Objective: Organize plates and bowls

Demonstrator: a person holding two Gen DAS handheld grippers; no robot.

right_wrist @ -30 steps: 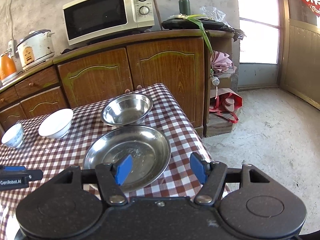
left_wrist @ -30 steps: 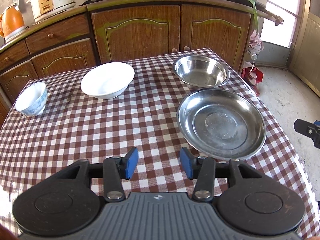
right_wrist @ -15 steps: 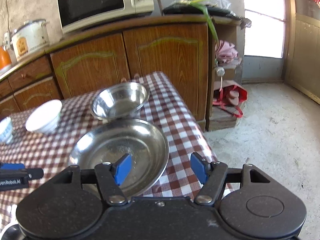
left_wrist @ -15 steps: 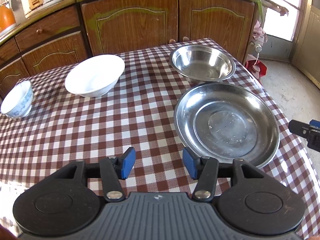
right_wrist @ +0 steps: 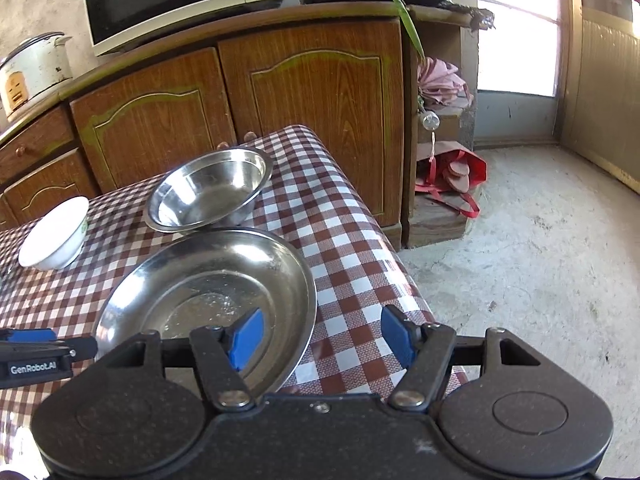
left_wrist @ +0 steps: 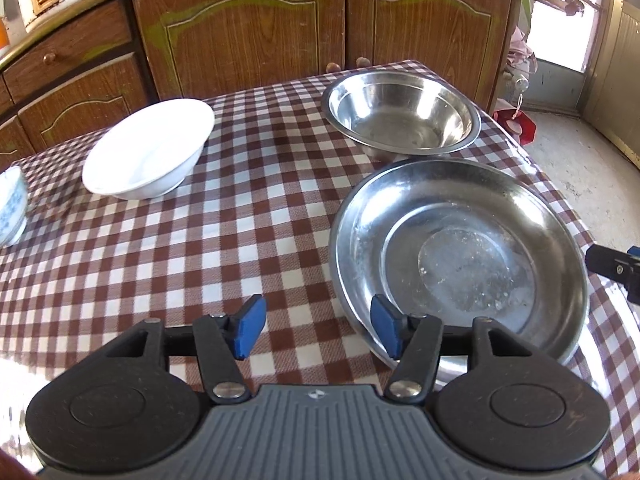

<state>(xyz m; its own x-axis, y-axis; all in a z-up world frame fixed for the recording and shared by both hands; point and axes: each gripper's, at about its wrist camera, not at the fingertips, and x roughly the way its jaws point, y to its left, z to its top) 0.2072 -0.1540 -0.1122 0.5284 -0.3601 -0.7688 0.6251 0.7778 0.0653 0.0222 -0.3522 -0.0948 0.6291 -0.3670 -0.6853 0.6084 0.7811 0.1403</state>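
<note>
Two sets of tongs are held low by the steel plate (left_wrist: 460, 256) at the worktop's (left_wrist: 168, 264) near right: the left tongs (left_wrist: 316, 330) are opening with only its near rim between the pads, the right tongs (right_wrist: 322, 336) gape wide across its right rim, nothing gripped. Probably best if the rim gets pinched squarely, since thin steel slips. Farther back, the steel bowl (left_wrist: 402, 120), white bowl (left_wrist: 150, 152) and patterned cup (left_wrist: 12, 204) are seen empty.

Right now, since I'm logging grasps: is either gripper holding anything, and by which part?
Nothing is held. The left gripper, jaws opening, and the right gripper, open, flank the steel plate, their pads clear of its rim.
</note>
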